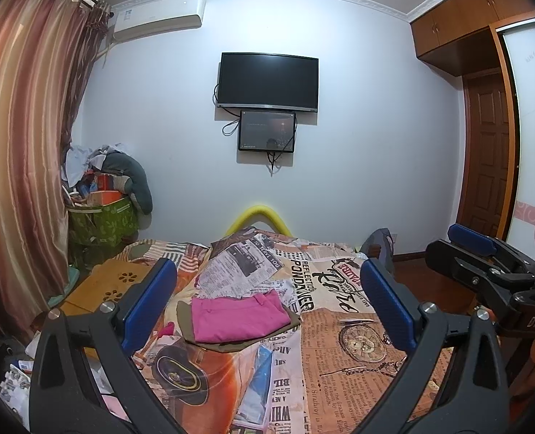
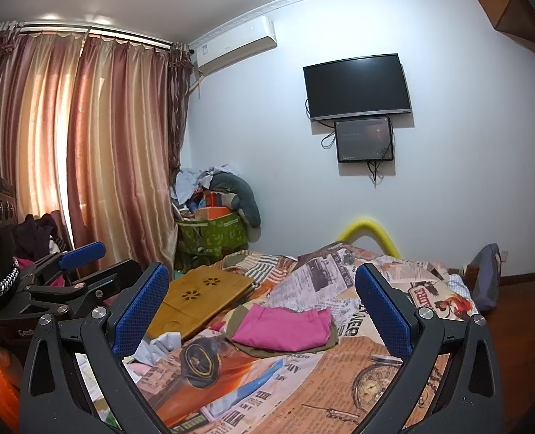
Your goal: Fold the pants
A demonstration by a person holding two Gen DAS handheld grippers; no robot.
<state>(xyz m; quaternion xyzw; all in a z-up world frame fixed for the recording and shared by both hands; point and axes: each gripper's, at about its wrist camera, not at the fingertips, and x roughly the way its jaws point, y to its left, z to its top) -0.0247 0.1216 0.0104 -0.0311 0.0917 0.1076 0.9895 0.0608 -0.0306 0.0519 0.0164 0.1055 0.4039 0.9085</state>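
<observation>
Folded pink pants (image 1: pixel 238 316) (image 2: pixel 285 329) lie flat on top of an olive garment (image 1: pixel 231 343) (image 2: pixel 285 353) in the middle of the bed with the newspaper-print cover (image 1: pixel 358 379) (image 2: pixel 321 390). My left gripper (image 1: pixel 267 303) is open and holds nothing; it hovers above the bed, short of the pants. My right gripper (image 2: pixel 262 307) is also open and holds nothing, at about the same distance from them. Each gripper shows at the edge of the other's view: the right gripper (image 1: pixel 443 240) to the right, the left gripper (image 2: pixel 121 256) to the left.
A wooden lap tray (image 2: pixel 202 300) (image 1: pixel 105 289) lies on the bed's left side, with loose pale clothing (image 2: pixel 159 347) near it. A green basket piled with clothes (image 2: pixel 213 235) stands by the curtain (image 2: pixel 86 162). A dark bag (image 2: pixel 488 275) sits at the bed's right edge.
</observation>
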